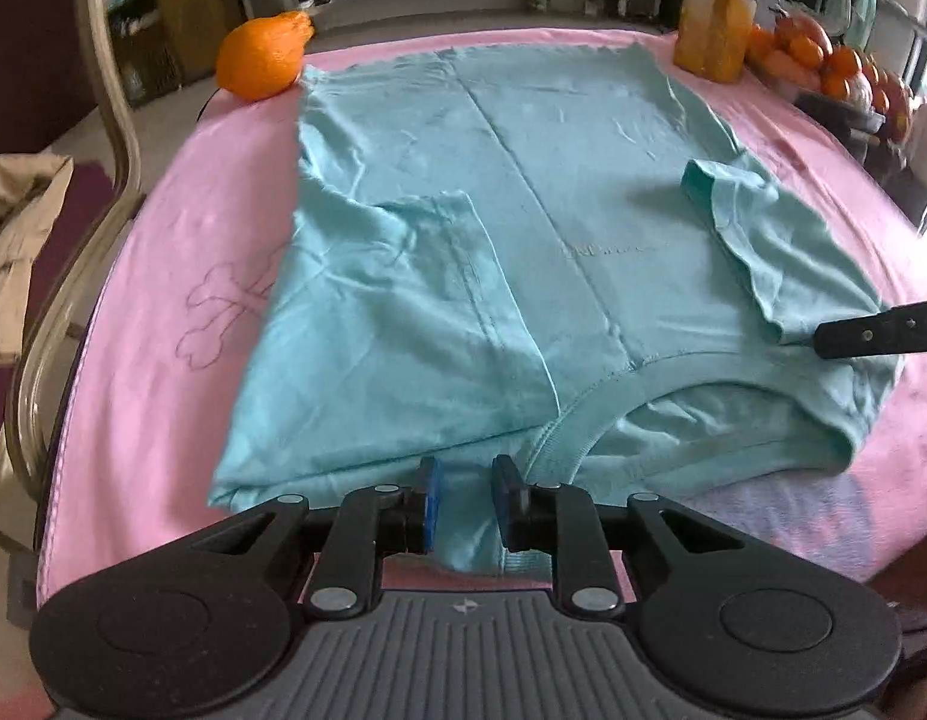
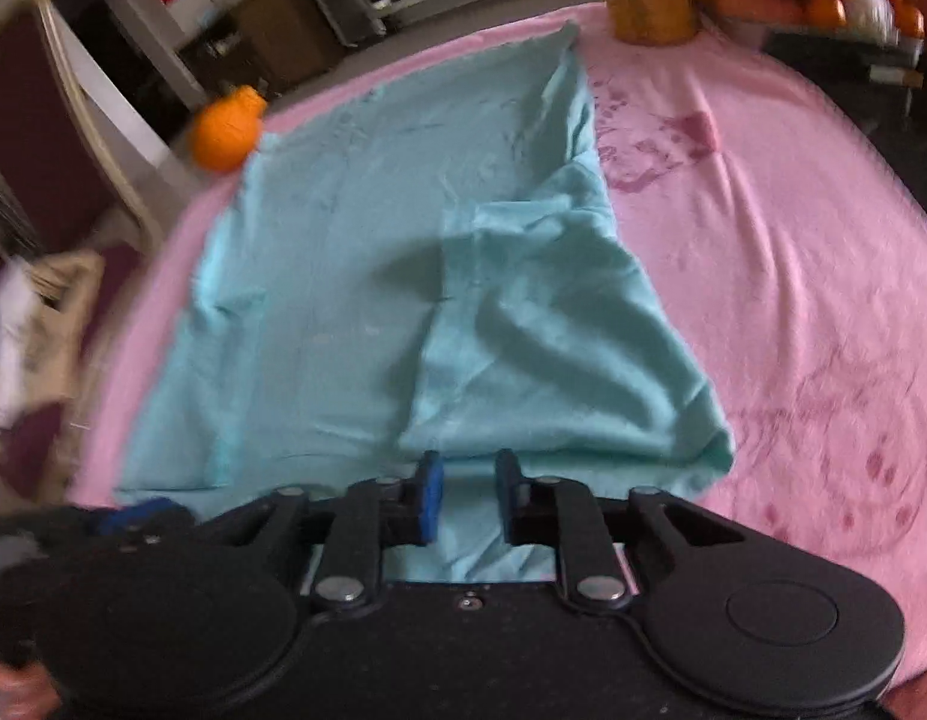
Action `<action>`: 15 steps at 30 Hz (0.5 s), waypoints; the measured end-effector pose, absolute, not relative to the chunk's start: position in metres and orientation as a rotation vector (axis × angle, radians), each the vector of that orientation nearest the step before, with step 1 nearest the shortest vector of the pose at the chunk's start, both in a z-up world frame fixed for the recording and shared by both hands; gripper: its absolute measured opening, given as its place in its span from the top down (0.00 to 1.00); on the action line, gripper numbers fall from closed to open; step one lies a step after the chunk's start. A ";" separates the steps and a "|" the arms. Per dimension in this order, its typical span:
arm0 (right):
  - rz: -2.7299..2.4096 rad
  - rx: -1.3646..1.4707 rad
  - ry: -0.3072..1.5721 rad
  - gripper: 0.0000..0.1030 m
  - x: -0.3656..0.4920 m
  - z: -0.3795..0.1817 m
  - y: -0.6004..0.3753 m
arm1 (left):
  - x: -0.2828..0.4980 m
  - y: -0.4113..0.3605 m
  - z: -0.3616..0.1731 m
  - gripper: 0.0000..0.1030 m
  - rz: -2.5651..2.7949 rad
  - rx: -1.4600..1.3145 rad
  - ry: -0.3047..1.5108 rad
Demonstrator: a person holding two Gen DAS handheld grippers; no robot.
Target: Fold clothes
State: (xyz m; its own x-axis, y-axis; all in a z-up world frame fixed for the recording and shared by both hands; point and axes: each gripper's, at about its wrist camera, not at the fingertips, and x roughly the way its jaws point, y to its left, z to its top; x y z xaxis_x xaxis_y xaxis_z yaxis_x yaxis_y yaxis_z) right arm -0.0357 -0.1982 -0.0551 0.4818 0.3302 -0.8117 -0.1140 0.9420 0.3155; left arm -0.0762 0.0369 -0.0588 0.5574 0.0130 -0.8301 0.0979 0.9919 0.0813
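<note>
A light teal T-shirt (image 1: 523, 210) lies on a pink tablecloth (image 1: 151, 330), both side parts and sleeves folded in over the body, collar at the near edge. My left gripper (image 1: 466, 507) is at the near edge beside the collar, its fingers a small gap apart with teal cloth between them. In the right wrist view the same shirt (image 2: 355, 276) shows with its right part folded over. My right gripper (image 2: 468, 501) is at the shirt's near edge, fingers a small gap apart with cloth between them. Its black finger (image 1: 871, 336) shows at the right edge of the left wrist view.
An orange fruit (image 1: 262, 57) sits at the shirt's far left corner. A yellow bottle (image 1: 715, 24) and a bowl of oranges (image 1: 835, 66) stand at the far right. A chair (image 1: 109, 120) with a beige garment (image 1: 19, 222) is left of the table.
</note>
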 end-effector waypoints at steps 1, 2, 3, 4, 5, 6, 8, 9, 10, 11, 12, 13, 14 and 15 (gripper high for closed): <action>0.266 0.185 1.040 0.85 -0.037 -0.058 -0.191 | -0.080 0.033 -0.059 0.87 -0.073 0.163 0.987; 0.259 0.138 1.045 0.86 -0.038 -0.060 -0.184 | -0.084 0.029 -0.058 0.92 -0.096 0.202 0.995; 0.268 0.072 1.051 0.86 -0.044 -0.058 -0.180 | -0.087 0.029 -0.058 0.95 -0.109 0.220 1.004; 0.278 0.007 1.057 0.86 -0.050 -0.056 -0.175 | -0.091 0.029 -0.058 0.97 -0.122 0.238 1.013; 0.289 -0.041 1.069 0.86 -0.056 -0.055 -0.172 | -0.095 0.029 -0.057 0.97 -0.133 0.254 1.022; 0.295 -0.056 1.081 0.86 -0.063 -0.054 -0.172 | -0.096 0.032 -0.056 0.97 -0.133 0.239 1.023; 0.291 -0.034 1.094 0.86 -0.071 -0.053 -0.178 | -0.098 0.039 -0.052 0.97 -0.135 0.198 1.028; 0.288 -0.019 1.099 0.86 -0.075 -0.053 -0.180 | -0.098 0.044 -0.050 0.96 -0.127 0.169 1.027; 0.285 -0.005 1.098 0.86 -0.080 -0.052 -0.183 | -0.099 0.048 -0.048 0.94 -0.119 0.140 1.024; 0.281 0.020 1.095 0.86 -0.081 -0.051 -0.187 | -0.099 0.049 -0.046 0.93 -0.113 0.125 1.007; 0.284 0.058 1.080 0.86 -0.081 -0.049 -0.191 | -0.100 0.049 -0.044 0.90 -0.108 0.109 0.990; 0.287 0.095 1.064 0.86 -0.081 -0.047 -0.196 | -0.100 0.050 -0.041 0.90 -0.102 0.093 0.973; 0.290 0.132 1.048 0.86 -0.082 -0.045 -0.201 | -0.100 0.051 -0.039 0.90 -0.096 0.078 0.956; 0.307 0.160 1.025 0.86 -0.080 -0.042 -0.202 | -0.101 0.052 -0.036 0.90 -0.091 0.062 0.939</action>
